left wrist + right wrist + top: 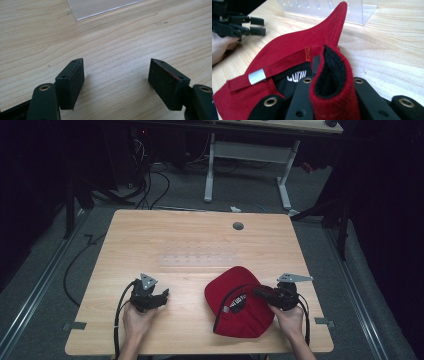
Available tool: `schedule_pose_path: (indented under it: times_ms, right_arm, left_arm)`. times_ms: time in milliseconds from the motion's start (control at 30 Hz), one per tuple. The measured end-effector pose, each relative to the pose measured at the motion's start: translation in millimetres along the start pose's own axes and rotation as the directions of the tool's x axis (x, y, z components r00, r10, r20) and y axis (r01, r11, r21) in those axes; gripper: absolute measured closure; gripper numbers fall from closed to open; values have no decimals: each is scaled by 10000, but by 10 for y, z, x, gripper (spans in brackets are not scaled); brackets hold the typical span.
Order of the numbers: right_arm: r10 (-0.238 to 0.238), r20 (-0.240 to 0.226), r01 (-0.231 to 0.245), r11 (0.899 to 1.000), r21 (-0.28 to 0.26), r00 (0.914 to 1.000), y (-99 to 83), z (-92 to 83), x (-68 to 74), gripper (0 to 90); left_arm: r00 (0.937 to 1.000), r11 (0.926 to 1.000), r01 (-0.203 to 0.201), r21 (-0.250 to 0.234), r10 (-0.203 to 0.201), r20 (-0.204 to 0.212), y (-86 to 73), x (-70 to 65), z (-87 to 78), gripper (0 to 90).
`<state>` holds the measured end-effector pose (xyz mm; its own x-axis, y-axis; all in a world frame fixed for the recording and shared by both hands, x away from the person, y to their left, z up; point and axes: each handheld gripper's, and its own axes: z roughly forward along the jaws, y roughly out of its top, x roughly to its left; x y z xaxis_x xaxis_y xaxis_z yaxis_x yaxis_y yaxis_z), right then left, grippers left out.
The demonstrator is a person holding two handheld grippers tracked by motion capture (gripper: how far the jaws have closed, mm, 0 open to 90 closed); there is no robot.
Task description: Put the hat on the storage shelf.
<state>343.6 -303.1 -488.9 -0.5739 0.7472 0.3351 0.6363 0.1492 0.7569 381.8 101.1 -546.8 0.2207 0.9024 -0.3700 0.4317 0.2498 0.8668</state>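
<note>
A person sits at a wooden table (150, 235) holding a gripper in each hand. A red cap (239, 301) lies upside down on the near right part of the table. The right gripper (256, 292) is clamped on a fold of the cap's rim, the red fabric bunched between its jaws. The left gripper (165, 294) rests on bare wood to the left, well apart from the cap, its jaws spread with nothing between them. A clear plastic rack (199, 254) lies behind the cap. The cap seems freshly gripped and not yet lifted; moving it is still ahead.
</note>
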Motion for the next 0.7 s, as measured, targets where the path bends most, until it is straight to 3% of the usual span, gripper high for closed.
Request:
schedule_pose_path:
  times_ms: [200, 367, 433, 567, 700]
  right_arm:
    - [253, -104, -254, 9996, -157, 9996, 56, -8, 8, 823]
    - [263, -146, -267, 9993, -263, 9995, 116, 4, 11, 824]
    - [321, -222, -328, 9990, -312, 9992, 140, 3, 13, 824]
    - [377, -269, -385, 9987, -323, 9989, 181, 0, 22, 824]
    - [430, -362, -442, 9985, -334, 9984, 227, -10, 35, 825]
  left_arm:
    - [9971, 9992, 371, -121, -362, 667, 65, -64, -85, 285]
    - [9911, 9995, 218, -248, -184, 1317, 131, -171, -182, 275]
    - [9873, 9996, -38, -289, 83, 1587, 141, -240, -228, 274]
    - [9746, 9971, -614, -458, 698, 2129, 137, -409, -305, 268]
    - [9565, 9922, -1137, -502, 1230, 2645, 106, -584, -373, 259]
